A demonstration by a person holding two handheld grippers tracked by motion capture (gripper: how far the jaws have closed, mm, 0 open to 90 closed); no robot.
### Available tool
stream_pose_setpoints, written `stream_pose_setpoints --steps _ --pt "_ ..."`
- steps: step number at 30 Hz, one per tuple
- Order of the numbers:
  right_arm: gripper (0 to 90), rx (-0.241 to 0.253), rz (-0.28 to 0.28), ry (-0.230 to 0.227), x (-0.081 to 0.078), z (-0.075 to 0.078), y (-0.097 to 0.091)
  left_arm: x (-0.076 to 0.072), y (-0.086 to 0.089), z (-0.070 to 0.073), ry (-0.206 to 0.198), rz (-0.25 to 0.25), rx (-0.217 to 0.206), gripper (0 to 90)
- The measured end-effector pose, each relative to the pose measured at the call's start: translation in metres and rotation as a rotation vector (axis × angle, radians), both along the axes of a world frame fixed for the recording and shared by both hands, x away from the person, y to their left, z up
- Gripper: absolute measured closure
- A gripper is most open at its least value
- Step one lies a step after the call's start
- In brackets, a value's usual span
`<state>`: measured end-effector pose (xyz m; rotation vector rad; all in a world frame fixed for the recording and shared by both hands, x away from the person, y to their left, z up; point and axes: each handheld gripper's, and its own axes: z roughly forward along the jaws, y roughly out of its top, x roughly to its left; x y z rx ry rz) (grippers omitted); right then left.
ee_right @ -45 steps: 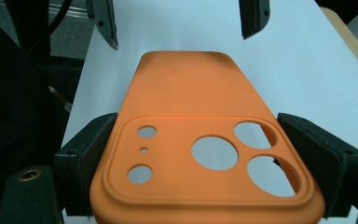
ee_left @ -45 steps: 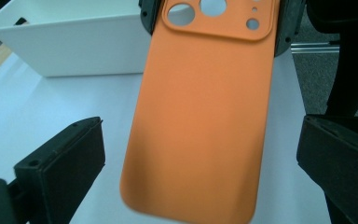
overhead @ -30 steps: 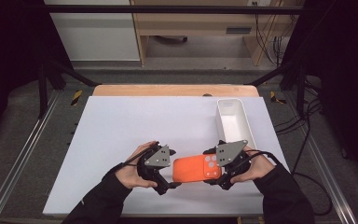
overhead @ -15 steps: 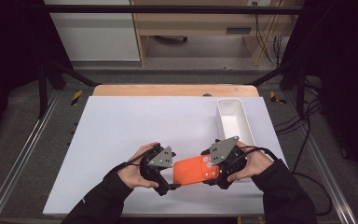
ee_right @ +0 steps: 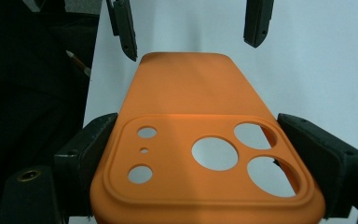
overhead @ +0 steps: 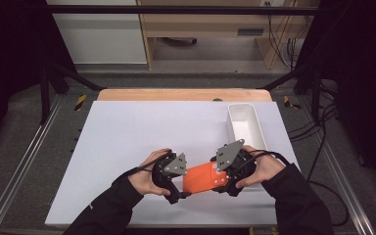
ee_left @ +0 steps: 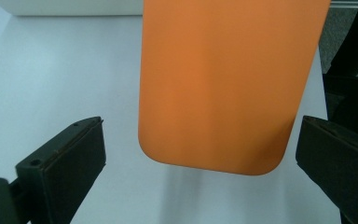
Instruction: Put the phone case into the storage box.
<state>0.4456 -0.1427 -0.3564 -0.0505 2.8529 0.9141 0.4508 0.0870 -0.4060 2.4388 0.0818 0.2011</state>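
Observation:
An orange phone case (overhead: 200,177) hangs just above the white table top (overhead: 142,132) near its front edge. My right gripper (overhead: 221,177) is shut on its camera-cutout end (ee_right: 205,158), one jaw on each long side. My left gripper (overhead: 182,182) faces it from the left, open. The case's plain rounded end (ee_left: 214,93) reaches in between the wide left jaws without touching either. In the right gripper view the left gripper (ee_right: 191,42) shows beyond the case's far end.
A white rectangular tray (overhead: 235,122) stands empty at the right, just behind my right hand. The person's dark sleeves come in over the table's front edge. Metal rails run along both sides of the table.
The right gripper has rolled a little, so its grey plate now stands more upright and the case is tilted. Both hands stay where they were.

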Motion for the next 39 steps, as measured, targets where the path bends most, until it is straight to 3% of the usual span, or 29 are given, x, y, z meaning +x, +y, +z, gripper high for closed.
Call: stream_pose_setpoints --steps 7,39 --pt "16.0 -0.02 0.001 0.011 0.0 0.001 0.004 0.0 -0.006 -0.001 -0.007 -0.011 0.039 1.1" --pt "16.0 -0.085 -0.014 0.018 0.005 -0.003 0.015 -0.003 -0.037 -0.004 0.004 -0.076 0.127 0.9"
